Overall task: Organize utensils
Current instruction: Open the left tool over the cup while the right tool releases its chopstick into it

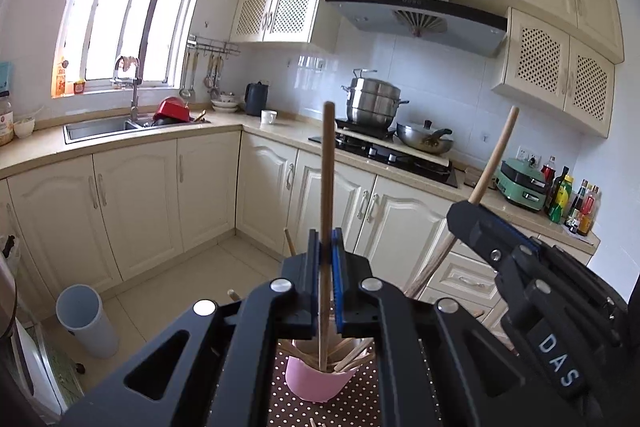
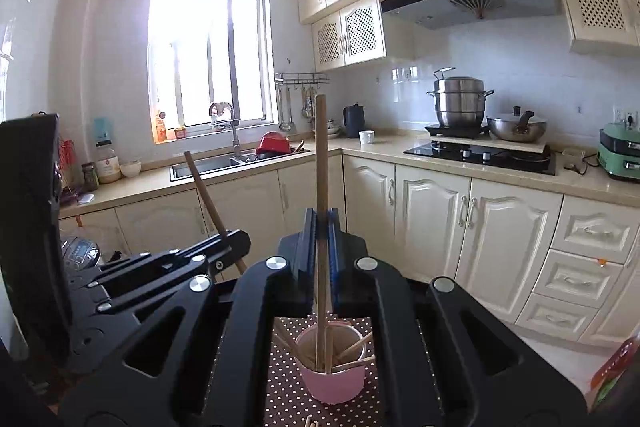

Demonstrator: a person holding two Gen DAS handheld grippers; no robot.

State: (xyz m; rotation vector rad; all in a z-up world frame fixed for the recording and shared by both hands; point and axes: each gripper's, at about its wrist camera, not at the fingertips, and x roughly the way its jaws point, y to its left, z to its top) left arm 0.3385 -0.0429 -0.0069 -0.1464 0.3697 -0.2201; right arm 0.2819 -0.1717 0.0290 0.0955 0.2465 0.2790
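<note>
Black linkage arms fill the foreground of both wrist views, and past them each pair of tongs is clamped on one wooden chopstick. From where I stand, the left gripper (image 1: 326, 247) pinches its chopstick (image 1: 327, 163) between the blue pads (image 1: 337, 259), the stick standing nearly upright with its lower end down in the pink cup (image 1: 316, 383). The right gripper (image 2: 322, 227) has its jaws shut on a second chopstick (image 2: 321, 155), also close to vertical, its foot inside the same pink cup (image 2: 334, 383).

So: two grippers, two held sticks, one cup. The cup stands on a brown cloth with white dots (image 2: 280, 403), directly under both tools. Loose sticks lean against its rim; I count about five in the right wrist view, though the gripper frame hides part of the cup and the number may be off.

Each camera also catches the other tool: the right gripper (image 1: 476, 217) shows at the right of the left view, gripping its slanted stick, and the left gripper (image 2: 236, 239) sits at the left of the right view.

Behind them, a countertop (image 2: 380, 147) carries one steamer pot (image 2: 460, 103), one lidded wok (image 2: 516, 125), one dark kettle (image 2: 354, 121) and one white mug (image 2: 367, 137).
</note>
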